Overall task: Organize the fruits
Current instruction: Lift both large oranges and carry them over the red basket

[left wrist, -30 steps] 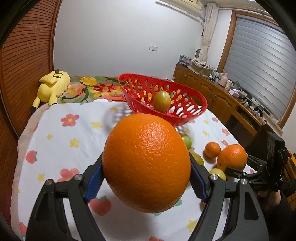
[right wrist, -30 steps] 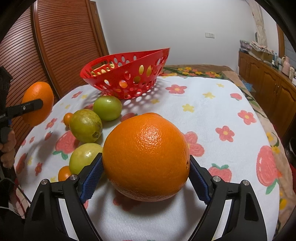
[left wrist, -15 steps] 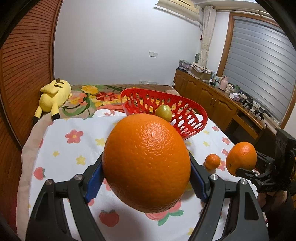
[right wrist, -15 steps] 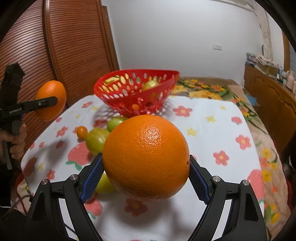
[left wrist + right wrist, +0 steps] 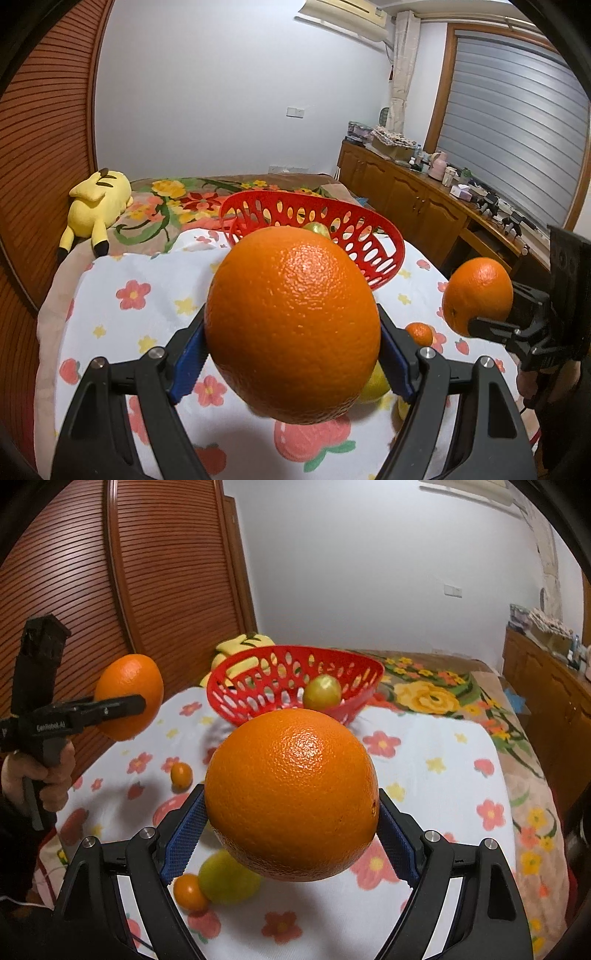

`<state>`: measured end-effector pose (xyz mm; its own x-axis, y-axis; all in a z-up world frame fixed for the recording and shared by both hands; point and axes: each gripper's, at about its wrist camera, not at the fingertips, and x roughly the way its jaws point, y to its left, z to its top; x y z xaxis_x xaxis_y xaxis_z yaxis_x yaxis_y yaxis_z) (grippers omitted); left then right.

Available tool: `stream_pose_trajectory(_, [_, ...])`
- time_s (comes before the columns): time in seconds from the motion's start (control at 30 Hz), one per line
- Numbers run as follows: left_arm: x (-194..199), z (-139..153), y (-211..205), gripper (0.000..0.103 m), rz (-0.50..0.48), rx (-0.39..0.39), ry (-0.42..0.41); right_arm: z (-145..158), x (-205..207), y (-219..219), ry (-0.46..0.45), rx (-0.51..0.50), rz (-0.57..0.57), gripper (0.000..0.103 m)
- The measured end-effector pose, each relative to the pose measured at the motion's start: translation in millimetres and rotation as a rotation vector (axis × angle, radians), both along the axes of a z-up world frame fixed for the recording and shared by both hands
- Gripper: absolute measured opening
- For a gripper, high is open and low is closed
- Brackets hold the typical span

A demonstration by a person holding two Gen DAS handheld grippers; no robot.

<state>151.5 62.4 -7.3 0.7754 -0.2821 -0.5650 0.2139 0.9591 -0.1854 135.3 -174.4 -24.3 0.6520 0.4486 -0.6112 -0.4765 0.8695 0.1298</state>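
Note:
My left gripper (image 5: 291, 354) is shut on a large orange (image 5: 291, 325) and holds it in the air above the flowered table. My right gripper (image 5: 291, 830) is shut on a second large orange (image 5: 291, 794), also lifted. Each gripper shows in the other's view: the right one with its orange (image 5: 478, 295) at the right, the left one with its orange (image 5: 129, 696) at the left. The red perforated basket (image 5: 236, 679) stands at the table's far end with a green fruit (image 5: 322, 692) inside; the basket also shows in the left wrist view (image 5: 384, 251).
Loose fruit lies on the cloth: a small tangerine (image 5: 181, 774), another small tangerine (image 5: 189, 891) beside a yellow-green fruit (image 5: 225, 880). A yellow plush toy (image 5: 98, 206) lies on the bed behind. A wooden sliding door (image 5: 147, 590) is at the left, cabinets (image 5: 417, 203) at the right.
Both grippers have risen with their oranges; the right orange has left the cloth. The basket now sits lower and farther in both views.

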Motion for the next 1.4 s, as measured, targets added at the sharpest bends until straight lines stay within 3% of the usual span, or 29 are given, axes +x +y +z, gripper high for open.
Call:
stream_pose_trajectory(0.53, [48, 5, -7, 0.08, -0.021, 0.021, 0.009, 27, 73, 24, -0.02, -0.06, 0.087, 0.088])
stream_pose_trajectory(1.0, [84, -1, -9, 0.08, -0.027, 0.034, 0.03, 9, 139, 43, 0.075, -0.148, 0.146, 0.088])
stream_pose_trajectory(1.4, [94, -5, -12, 0.08, -0.041, 0.042, 0.038, -11, 156, 67, 0.102, -0.331, 0.218, 0.088])
